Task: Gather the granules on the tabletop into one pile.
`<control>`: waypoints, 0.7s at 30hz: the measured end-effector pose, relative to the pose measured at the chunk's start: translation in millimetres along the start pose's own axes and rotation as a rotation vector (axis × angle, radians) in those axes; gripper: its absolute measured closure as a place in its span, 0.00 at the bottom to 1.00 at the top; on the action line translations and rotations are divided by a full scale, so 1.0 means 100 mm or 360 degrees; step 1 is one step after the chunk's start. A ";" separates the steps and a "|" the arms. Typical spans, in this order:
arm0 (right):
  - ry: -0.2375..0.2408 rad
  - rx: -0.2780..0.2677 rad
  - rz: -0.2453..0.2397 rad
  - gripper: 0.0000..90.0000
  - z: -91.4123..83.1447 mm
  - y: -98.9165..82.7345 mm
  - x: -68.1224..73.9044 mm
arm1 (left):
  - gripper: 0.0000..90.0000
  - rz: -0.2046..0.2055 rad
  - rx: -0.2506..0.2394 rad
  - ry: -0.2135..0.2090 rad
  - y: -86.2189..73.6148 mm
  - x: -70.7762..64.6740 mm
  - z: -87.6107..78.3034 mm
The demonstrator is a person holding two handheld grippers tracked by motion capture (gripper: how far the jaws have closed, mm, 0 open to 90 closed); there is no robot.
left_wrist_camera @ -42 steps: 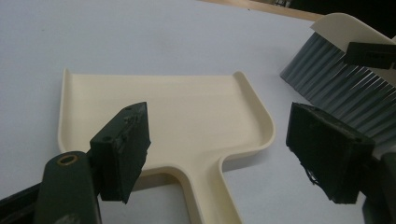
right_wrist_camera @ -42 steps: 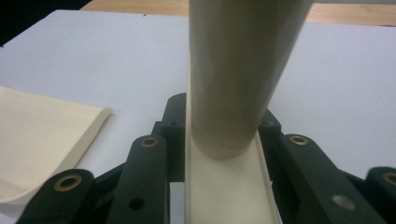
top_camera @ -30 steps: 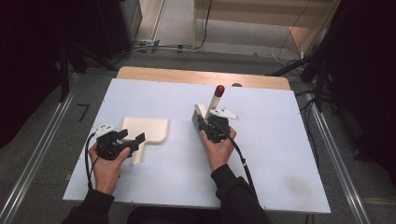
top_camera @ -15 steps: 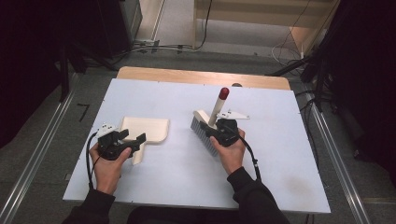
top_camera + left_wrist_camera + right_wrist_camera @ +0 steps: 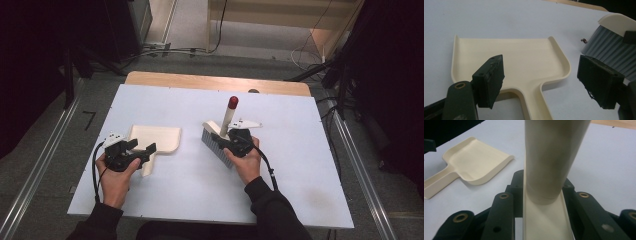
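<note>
A cream dustpan [image 5: 155, 139] lies flat on the white table at the left, its handle pointing toward the person. My left gripper [image 5: 142, 147] is open, and the pan's handle [image 5: 531, 100] lies between its jaws without touching either. The pan's tray [image 5: 511, 57] lies just ahead. My right gripper [image 5: 235, 142] is shut on a brush [image 5: 216, 142] with grey bristles and a cream handle topped by a red tip [image 5: 233, 102]. In the right gripper view the brush's cream back [image 5: 544, 220] sits between the jaws of the right gripper [image 5: 542, 182]. The dustpan [image 5: 474, 162] shows to the left.
A tiny reddish-brown crumb [image 5: 584, 40] lies on the table beside the bristles [image 5: 609, 50]. The white tabletop [image 5: 300, 165] ends in a wooden strip [image 5: 215, 82] at the far edge. Metal rails [image 5: 45, 160] run along the floor on both sides.
My right gripper has carried the brush a little closer to the person and turned it, so more of the bristle head shows. The left gripper and the dustpan have stayed put.
</note>
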State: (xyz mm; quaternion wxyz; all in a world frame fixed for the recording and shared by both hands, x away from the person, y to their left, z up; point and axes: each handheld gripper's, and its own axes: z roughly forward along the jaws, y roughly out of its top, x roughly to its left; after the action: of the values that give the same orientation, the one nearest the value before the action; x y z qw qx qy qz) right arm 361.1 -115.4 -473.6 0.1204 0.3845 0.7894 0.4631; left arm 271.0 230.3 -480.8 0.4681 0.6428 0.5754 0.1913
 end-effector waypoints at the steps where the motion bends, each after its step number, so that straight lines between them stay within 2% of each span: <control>1: 0.0000 -0.0005 -0.0003 0.71 0.01 0.00 -0.01 | 0.25 0.0000 0.0000 0.0002 0.00 0.00 0.00; 5: 0.0007 0.0003 -0.0001 0.71 0.02 0.03 -0.04 | 0.25 0.0005 0.0006 0.0000 0.00 0.00 0.01; 9: 0.0090 -0.0016 0.0007 0.71 -0.01 0.07 -0.02 | 0.25 -0.0006 -0.0002 0.0004 0.00 0.01 0.00; 11: 0.0116 -0.0044 -0.0013 0.71 -0.05 0.11 -0.02 | 0.25 -0.0008 -0.0003 0.0005 0.00 0.01 0.00; 14: 0.0148 -0.0093 -0.0029 0.71 -0.11 0.21 -0.11 | 0.25 -0.0003 -0.0002 0.0003 0.00 0.01 -0.01; 16: 0.0139 -0.0115 -0.0058 0.71 -0.13 0.27 -0.19 | 0.25 -0.0005 -0.0006 0.0001 0.00 0.01 0.00; 21: 0.0098 -0.0094 -0.0116 0.71 -0.09 0.38 -0.36 | 0.25 -0.0003 0.0000 0.0004 0.00 0.01 0.01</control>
State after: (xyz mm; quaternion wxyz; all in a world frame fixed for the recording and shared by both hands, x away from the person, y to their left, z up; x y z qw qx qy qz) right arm 399.1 -136.4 -442.9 0.1243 0.3374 0.7922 0.4932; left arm 272.2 231.1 -481.8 0.4676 0.6419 0.5767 0.1916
